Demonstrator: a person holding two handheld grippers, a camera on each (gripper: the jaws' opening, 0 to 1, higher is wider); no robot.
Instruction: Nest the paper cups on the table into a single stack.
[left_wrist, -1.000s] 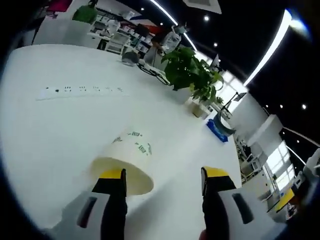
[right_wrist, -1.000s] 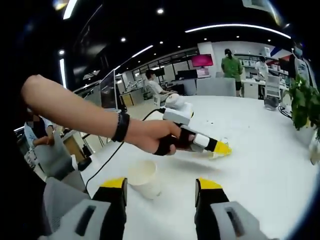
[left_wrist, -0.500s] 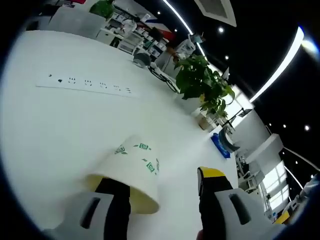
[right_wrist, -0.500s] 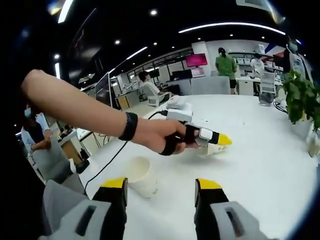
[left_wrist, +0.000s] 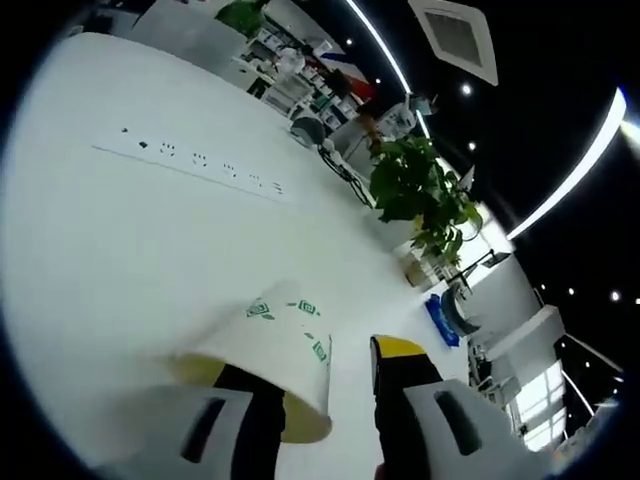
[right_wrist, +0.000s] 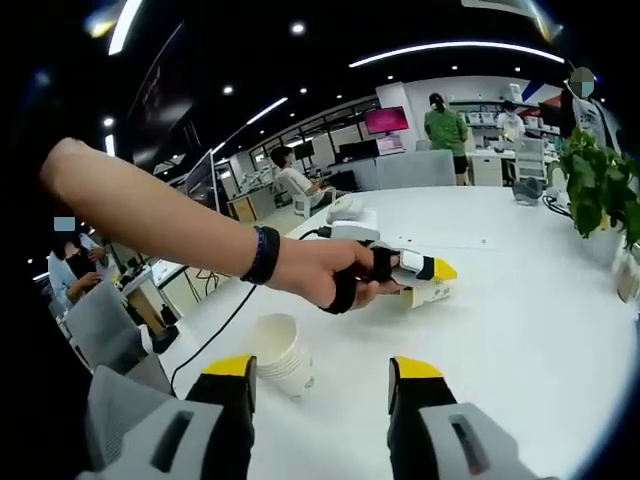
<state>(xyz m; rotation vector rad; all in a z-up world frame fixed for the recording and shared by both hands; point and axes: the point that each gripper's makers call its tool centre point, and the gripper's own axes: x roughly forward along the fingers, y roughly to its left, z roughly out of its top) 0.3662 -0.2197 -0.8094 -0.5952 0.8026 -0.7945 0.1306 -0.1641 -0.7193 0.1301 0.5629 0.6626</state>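
Left gripper (left_wrist: 325, 385) clamped on a white paper cup with green marks (left_wrist: 275, 345), tilted off the white table (left_wrist: 120, 250). Ahead of the wide-open right gripper (right_wrist: 320, 385), a second white paper cup (right_wrist: 283, 353), standing upright. Nesting apparently not yet done.

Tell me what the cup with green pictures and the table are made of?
The cup looks like thin matte paper: dull cream wall with small green prints, held between the left gripper's fingers. The table seems a smooth, faintly glossy white board or laminate; I can't tell which.
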